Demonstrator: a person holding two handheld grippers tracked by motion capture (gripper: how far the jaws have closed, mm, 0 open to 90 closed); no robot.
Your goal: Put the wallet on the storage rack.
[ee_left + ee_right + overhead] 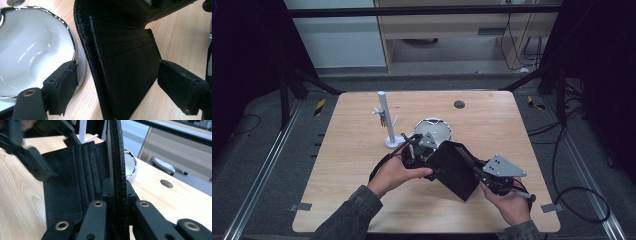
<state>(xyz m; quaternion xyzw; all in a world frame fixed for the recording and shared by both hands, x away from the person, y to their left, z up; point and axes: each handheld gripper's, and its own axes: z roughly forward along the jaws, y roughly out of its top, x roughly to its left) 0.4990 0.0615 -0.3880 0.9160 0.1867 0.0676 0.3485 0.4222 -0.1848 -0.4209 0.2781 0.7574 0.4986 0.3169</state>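
Observation:
A black leather wallet (453, 171) is held open above the table, its card slots (130, 50) facing the left gripper view. My right gripper (476, 171) is shut on one flap's edge (119, 157), with both pads pressed against it in the right gripper view (117, 192). My left gripper (432, 155) is open, and its jaws straddle the wallet's other flap (120, 90) without touching it. In the right gripper view, one dark finger of the left gripper (35, 162) lies blurred over the wallet's inside (72, 182).
A white bowl with a silver rim (434, 127) (32, 50) stands just behind the wallet. A white post with small pegs (384, 120) rises to its left. A round grommet hole (459, 104) sits near the table's far edge. Bare wood surrounds the hands.

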